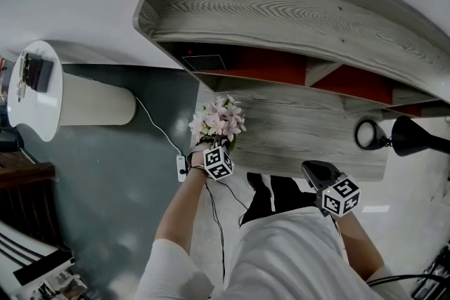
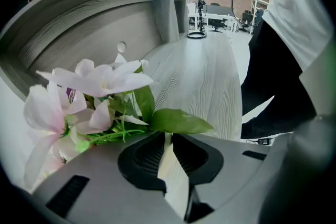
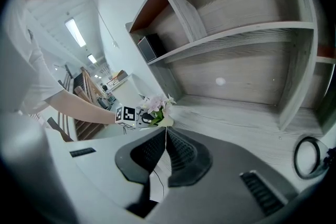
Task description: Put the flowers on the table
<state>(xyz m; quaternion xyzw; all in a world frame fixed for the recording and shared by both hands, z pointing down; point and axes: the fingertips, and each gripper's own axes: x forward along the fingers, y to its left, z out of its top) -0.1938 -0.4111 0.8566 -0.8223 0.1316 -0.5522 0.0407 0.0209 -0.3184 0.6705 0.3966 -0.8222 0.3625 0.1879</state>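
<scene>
Bunch of pink flowers with green leaves (image 1: 219,121) on left end of grey wooden table (image 1: 316,130). Left gripper (image 2: 167,139) right at bunch, jaws little bit apart, pinching nothing. Right gripper (image 3: 166,136) pressed together, empty, well apart from flowers.

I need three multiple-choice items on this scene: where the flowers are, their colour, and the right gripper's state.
1. Where are the flowers? A) top shelf B) left end of the desk, by the left gripper C) floor
2. Colour of the petals? A) yellow B) blue C) pale pink
3. The right gripper is: A) shut, empty B) shut on the flowers C) shut on the lamp
Key: 1 B, the head view shows them there; 2 C, seen in the left gripper view; 3 A, its jaws meet with nothing between.
</scene>
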